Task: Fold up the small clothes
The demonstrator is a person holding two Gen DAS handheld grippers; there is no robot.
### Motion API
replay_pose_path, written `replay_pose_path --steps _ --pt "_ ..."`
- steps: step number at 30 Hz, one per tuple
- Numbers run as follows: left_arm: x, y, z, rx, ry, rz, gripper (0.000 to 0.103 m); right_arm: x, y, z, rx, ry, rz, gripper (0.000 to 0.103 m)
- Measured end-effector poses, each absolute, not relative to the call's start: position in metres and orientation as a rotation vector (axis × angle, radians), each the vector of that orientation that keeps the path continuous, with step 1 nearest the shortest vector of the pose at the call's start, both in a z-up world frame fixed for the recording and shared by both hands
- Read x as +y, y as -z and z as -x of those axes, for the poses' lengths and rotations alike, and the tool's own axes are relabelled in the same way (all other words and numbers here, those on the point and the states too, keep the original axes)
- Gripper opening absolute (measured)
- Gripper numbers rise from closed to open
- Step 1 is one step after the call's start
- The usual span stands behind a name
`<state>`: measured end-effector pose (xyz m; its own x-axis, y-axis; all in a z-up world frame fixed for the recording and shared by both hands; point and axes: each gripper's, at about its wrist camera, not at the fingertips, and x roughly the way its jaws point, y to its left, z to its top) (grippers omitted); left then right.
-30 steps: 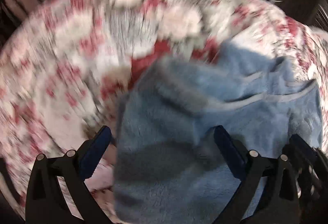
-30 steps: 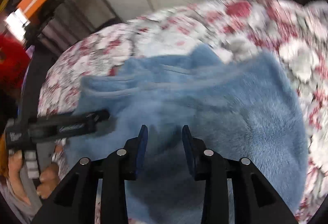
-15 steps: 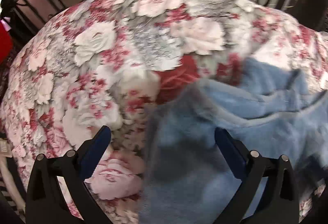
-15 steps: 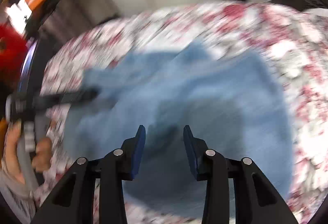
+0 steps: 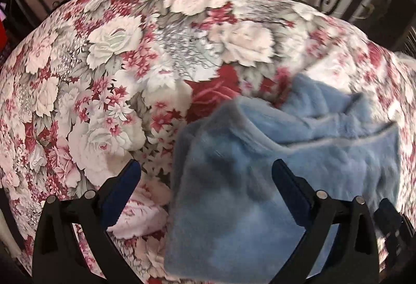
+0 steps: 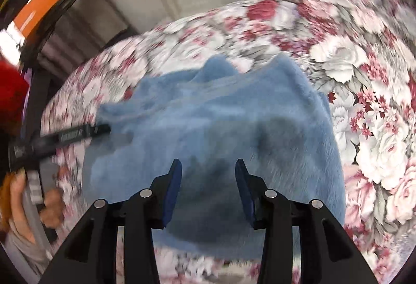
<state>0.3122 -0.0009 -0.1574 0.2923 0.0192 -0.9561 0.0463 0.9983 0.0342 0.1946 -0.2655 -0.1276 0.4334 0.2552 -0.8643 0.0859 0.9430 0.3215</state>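
Blue fleece garment (image 6: 213, 122) lies folded on floral cover (image 5: 117, 55). Left claw (image 5: 205, 174) spread wide w/ nothing gripped. Right claw (image 6: 206, 174) just been opening, pads clear above the fleece.

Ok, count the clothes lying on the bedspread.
1: a blue fleecy garment lies on the flowered bedspread, in front of the right gripper. Anything under it would be hidden.

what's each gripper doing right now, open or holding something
left gripper: open wide, holding nothing, above the blue fleece garment.
right gripper: jaws have just been opening, nothing gripped between them, over the same garment.
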Motion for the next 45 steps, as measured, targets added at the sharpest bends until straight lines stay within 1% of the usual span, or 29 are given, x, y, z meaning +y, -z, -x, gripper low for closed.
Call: replay_pose_path --steps 3,5,9,11,13,15,17,20,22,24,26,27,28,31,34,35,37,39,41,42,44,45 --pt "-0.011 0.157 -0.294 1.288 0.028 -0.125 0.098 -0.249 0.130 -0.176 1.167 -0.142 -0.270 0.043" --pt "-0.026 0.157 -0.262 1.300 0.029 -0.173 0.098 -0.241 0.142 -0.165 1.224 -0.158 -0.217 0.045" --pt "-0.034 0.193 -0.223 1.403 0.046 -0.281 0.099 -0.231 0.173 -0.150 1.323 -0.183 -0.108 0.047" --pt "-0.032 0.193 -0.218 1.382 0.042 -0.265 0.099 -0.232 0.172 -0.151 1.332 -0.195 -0.105 0.047" --pt "-0.030 0.175 -0.222 1.341 0.051 -0.220 0.098 -0.238 0.157 -0.156 1.303 -0.205 -0.179 0.047" --pt "-0.032 0.144 -0.229 1.255 0.128 -0.122 0.098 -0.251 0.134 -0.169 1.212 -0.262 -0.323 0.047" --pt "-0.038 0.124 -0.238 1.211 0.233 -0.042 0.098 -0.262 0.125 -0.186 1.149 -0.293 -0.434 0.047" --pt "-0.054 0.132 -0.254 1.238 0.292 -0.030 0.098 -0.284 0.138 -0.215 1.102 -0.322 -0.688 0.047" --pt "-0.058 0.159 -0.262 1.273 0.172 -0.163 0.098 -0.292 0.159 -0.226 1.119 -0.334 -0.816 0.047" --pt "-0.043 0.189 -0.276 1.316 0.042 -0.217 0.099 -0.305 0.183 -0.230 1.146 -0.273 -0.862 0.035" --pt "-0.015 0.201 -0.287 1.372 0.069 -0.026 0.099 -0.323 0.193 -0.230 1.127 -0.217 -0.869 0.008" --pt "0.002 0.201 -0.292 1.397 0.055 0.080 0.099 -0.337 0.195 -0.228 1.117 -0.165 -0.884 0.005" --pt "0.018 0.196 -0.296 1.385 0.026 0.146 0.099 -0.348 0.195 -0.226 1.100 -0.124 -0.905 0.005" --pt "0.040 0.175 -0.294 1.304 -0.053 0.161 0.099 -0.370 0.185 -0.218 1.023 -0.003 -0.909 0.008" --pt "0.035 0.157 -0.277 1.287 0.015 0.160 0.098 -0.346 0.158 -0.211 0.990 -0.063 -0.790 0.018" --pt "0.030 0.149 -0.268 1.282 0.062 0.140 0.098 -0.337 0.153 -0.210 0.993 -0.119 -0.771 0.025" --pt "0.000 0.142 -0.247 1.284 0.209 0.060 0.098 -0.308 0.147 -0.206 1.034 -0.233 -0.737 0.033" --pt "-0.023 0.143 -0.228 1.303 0.300 -0.029 0.098 -0.274 0.153 -0.201 1.130 -0.349 -0.703 0.034" --pt "-0.038 0.158 -0.211 1.340 0.314 -0.166 0.098 -0.251 0.168 -0.194 1.252 -0.370 -0.641 0.033" --pt "-0.039 0.168 -0.206 1.353 0.284 -0.242 0.098 -0.248 0.177 -0.192 1.297 -0.349 -0.612 0.031" --pt "-0.037 0.185 -0.203 1.352 0.245 -0.338 0.099 -0.262 0.189 -0.191 1.322 -0.315 -0.633 0.006" --pt "-0.033 0.186 -0.200 1.343 0.251 -0.336 0.099 -0.277 0.191 -0.189 1.326 -0.271 -0.670 0.005"
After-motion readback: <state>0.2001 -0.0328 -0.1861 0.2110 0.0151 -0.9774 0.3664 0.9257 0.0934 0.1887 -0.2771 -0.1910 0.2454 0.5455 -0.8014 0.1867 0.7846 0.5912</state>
